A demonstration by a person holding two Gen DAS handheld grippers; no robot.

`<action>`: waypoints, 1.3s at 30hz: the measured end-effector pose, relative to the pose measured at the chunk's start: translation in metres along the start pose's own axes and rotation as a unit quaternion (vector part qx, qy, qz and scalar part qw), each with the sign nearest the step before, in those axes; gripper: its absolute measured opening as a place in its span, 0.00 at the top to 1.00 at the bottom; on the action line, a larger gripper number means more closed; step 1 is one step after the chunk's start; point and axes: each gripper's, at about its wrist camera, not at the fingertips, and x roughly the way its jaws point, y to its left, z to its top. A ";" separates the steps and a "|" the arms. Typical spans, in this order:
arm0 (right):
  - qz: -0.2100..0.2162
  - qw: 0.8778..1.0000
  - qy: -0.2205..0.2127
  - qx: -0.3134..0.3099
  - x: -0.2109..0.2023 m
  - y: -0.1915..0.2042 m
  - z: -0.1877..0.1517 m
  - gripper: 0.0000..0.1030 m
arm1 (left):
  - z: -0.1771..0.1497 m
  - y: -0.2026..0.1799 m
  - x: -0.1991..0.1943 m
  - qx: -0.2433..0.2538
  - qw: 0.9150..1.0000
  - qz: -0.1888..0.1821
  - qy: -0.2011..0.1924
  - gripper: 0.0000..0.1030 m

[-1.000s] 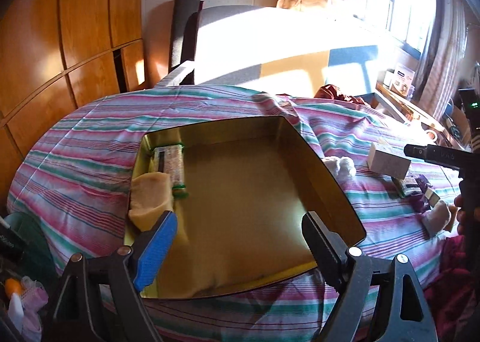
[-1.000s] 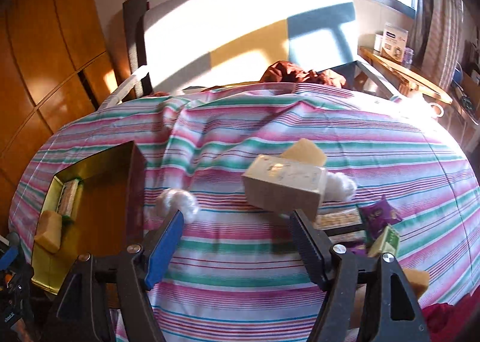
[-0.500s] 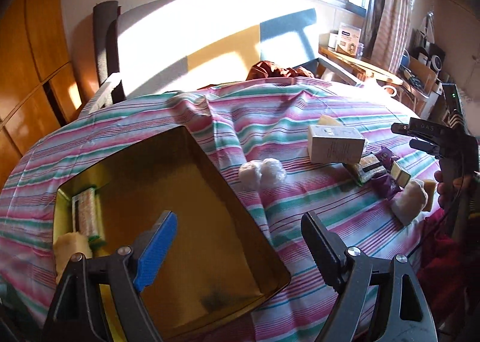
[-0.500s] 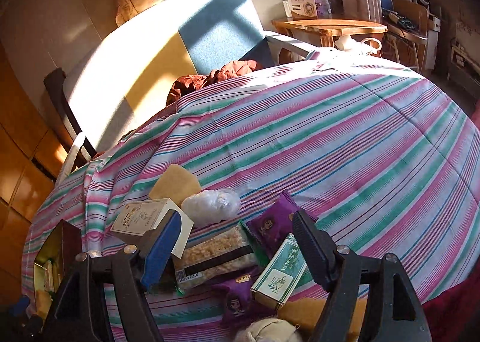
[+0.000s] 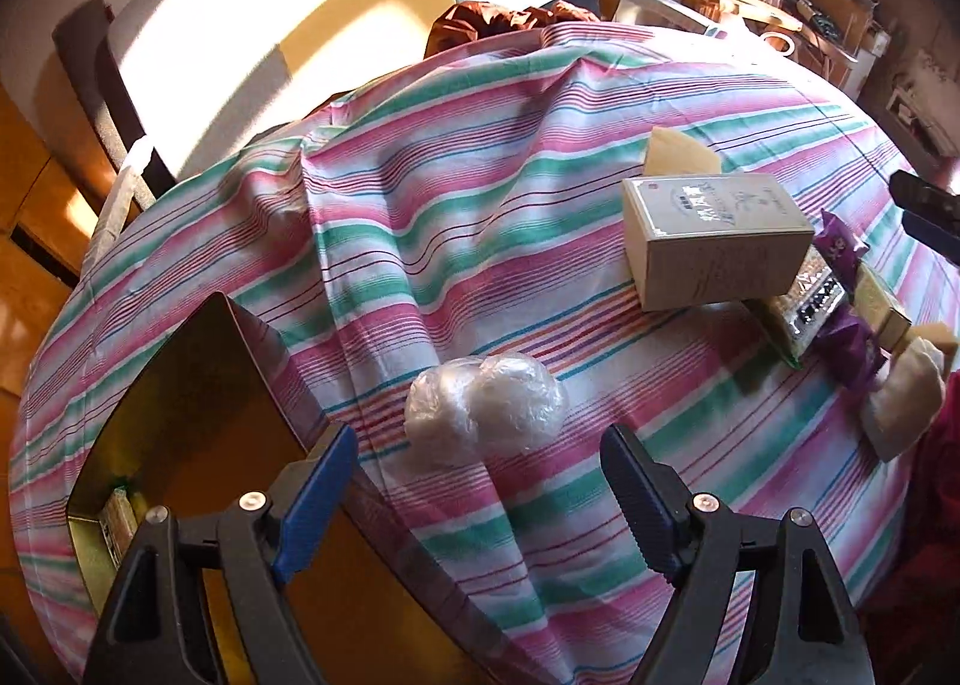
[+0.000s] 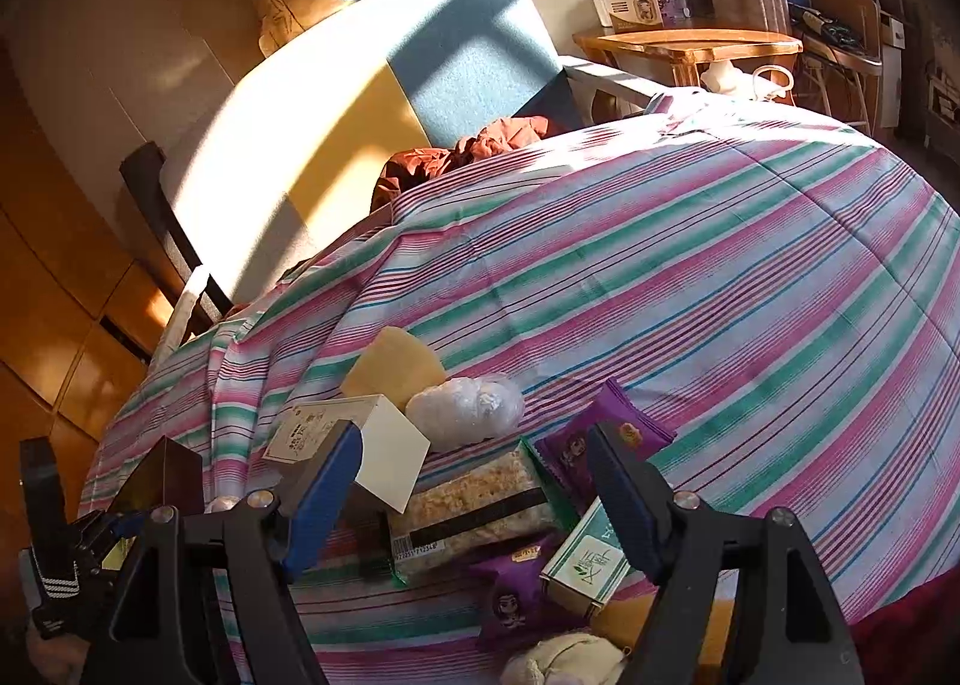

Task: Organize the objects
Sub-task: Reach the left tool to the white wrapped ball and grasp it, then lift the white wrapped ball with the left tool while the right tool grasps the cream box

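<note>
Left gripper (image 5: 474, 481) jaws spread, empty, near clear-wrapped white bundle (image 5: 486, 412) on striped bedcover (image 5: 480, 217) beside gold tin box (image 5: 198, 385). Right gripper (image 6: 474, 481) jaws spread over snack pile. Risk: slippery wrap squirting out.

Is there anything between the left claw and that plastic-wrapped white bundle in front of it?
Nothing visible. The left gripper stands open just short of the wrapped bundle, with only striped cloth between. The gold tin sits off to its side.
</note>
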 end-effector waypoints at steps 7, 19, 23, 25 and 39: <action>0.006 1.000 -0.001 0.005 -0.001 -0.001 0.000 0.24 | 0.006 -0.003 0.031 0.001 0.999 -0.005 0.034 0.38; 0.006 1.000 0.006 -0.011 0.002 0.004 -0.002 0.24 | -0.028 -0.012 -0.024 -0.017 0.996 -0.044 -0.076 0.52; 0.011 0.999 0.018 -0.038 0.006 0.015 -0.005 0.24 | -0.050 -0.016 -0.050 -0.028 0.991 -0.081 -0.108 0.52; 0.016 0.997 0.033 -0.064 0.012 0.026 -0.008 0.24 | -0.059 -0.014 -0.061 -0.034 0.988 -0.096 -0.119 0.52; -0.029 0.870 0.177 -0.460 0.094 0.150 -0.025 0.17 | -0.120 0.017 -0.100 -0.084 0.974 -0.144 -0.153 0.52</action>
